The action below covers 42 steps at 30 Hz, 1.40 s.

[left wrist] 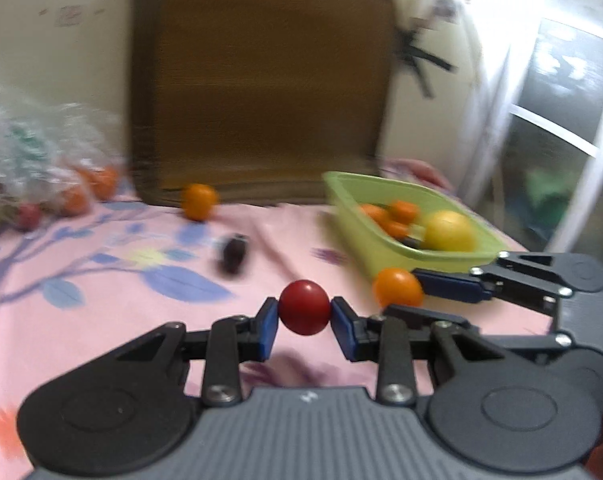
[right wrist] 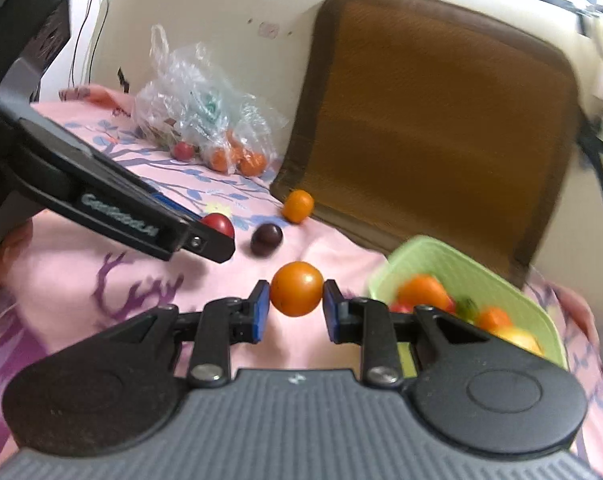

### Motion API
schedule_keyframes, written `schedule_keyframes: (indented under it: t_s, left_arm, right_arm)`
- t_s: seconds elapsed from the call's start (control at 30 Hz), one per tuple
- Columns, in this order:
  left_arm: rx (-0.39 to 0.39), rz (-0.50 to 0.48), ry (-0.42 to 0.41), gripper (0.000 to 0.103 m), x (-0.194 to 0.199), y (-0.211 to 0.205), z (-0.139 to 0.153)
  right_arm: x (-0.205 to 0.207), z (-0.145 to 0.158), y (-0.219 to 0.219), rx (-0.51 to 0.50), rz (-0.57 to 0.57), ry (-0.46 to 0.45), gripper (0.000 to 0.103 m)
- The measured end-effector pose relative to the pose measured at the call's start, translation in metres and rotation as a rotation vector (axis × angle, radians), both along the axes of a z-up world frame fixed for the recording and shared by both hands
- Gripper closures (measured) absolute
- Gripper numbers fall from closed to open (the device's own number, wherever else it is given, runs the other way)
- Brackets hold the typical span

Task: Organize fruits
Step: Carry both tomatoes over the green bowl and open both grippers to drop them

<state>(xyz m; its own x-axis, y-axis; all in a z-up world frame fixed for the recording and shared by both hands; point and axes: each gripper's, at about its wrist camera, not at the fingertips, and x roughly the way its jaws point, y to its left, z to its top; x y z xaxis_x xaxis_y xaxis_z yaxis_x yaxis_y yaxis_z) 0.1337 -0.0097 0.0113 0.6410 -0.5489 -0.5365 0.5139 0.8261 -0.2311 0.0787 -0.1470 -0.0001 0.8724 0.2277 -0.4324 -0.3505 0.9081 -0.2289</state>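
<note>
Presently both jaws pinch small, smooth, likely slippery fruits at mid-girth: left gripper red fruit, right gripper orange fruit.

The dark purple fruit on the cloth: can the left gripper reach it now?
Probably not yet: the dark purple fruit lies unobstructed, but the left gripper has its jaws shut on a red fruit.

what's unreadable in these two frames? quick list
- Plastic bag contents: crinkled film hides most of them in the right wrist view; blurred in the left.
- Green basket contents: motion blur smears the fruits, and the right gripper body covers the near part in its own view.
- Dark fruit: too blurred in the left wrist view to identify.
- Red fruit: half hidden by the left gripper in the right wrist view.
</note>
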Motion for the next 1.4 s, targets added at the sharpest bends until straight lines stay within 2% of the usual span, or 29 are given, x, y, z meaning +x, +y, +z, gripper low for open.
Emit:
schedule_keyframes:
  t_s: [0.17, 0.37, 0.6, 0.67, 0.73, 0.93, 1.0, 1.07, 1.13, 1.23, 1.4]
  left_arm:
    - [-0.031, -0.084, 0.019, 0.074, -0.039, -0.035, 0.000]
    - [0.008, -0.148, 0.030, 0.074, -0.068, -0.073, -0.007]
    - [0.078, -0.163, 0.016, 0.072, -0.089, -0.097, -0.014]
    - [0.101, -0.159, 0.003, 0.066, -0.092, -0.100, -0.013]
    - [0.107, -0.155, -0.003, 0.064, -0.095, -0.102, -0.012]
    - [0.135, -0.159, -0.012, 0.064, -0.096, -0.107, -0.011]
    - [0.130, -0.163, -0.003, 0.066, -0.096, -0.107, -0.013]
    - [0.138, -0.165, -0.009, 0.073, -0.095, -0.107, -0.014]
    - [0.142, -0.174, -0.010, 0.073, -0.092, -0.109, -0.012]
    - [0.131, -0.180, -0.027, 0.073, -0.081, -0.111, 0.000]
    - [0.055, -0.147, -0.046, 0.073, -0.039, -0.120, 0.035]
  right_arm:
    - [-0.044, -0.005, -0.034, 0.095, -0.102, 0.016, 0.072]
    - [-0.089, -0.017, -0.064, 0.149, -0.210, 0.047, 0.072]
    - [-0.114, -0.026, -0.078, 0.182, -0.236, 0.071, 0.071]
    - [-0.116, -0.026, -0.079, 0.189, -0.236, 0.069, 0.071]
    - [-0.118, -0.026, -0.079, 0.189, -0.233, 0.066, 0.071]
    - [-0.121, -0.027, -0.083, 0.215, -0.229, 0.066, 0.071]
    - [-0.121, -0.028, -0.084, 0.220, -0.226, 0.068, 0.071]
    - [-0.120, -0.029, -0.084, 0.218, -0.221, 0.073, 0.071]
    - [-0.120, -0.028, -0.085, 0.224, -0.214, 0.073, 0.072]
    - [-0.118, -0.025, -0.089, 0.235, -0.213, 0.048, 0.072]
    - [-0.094, 0.000, -0.111, 0.292, -0.239, -0.041, 0.072]
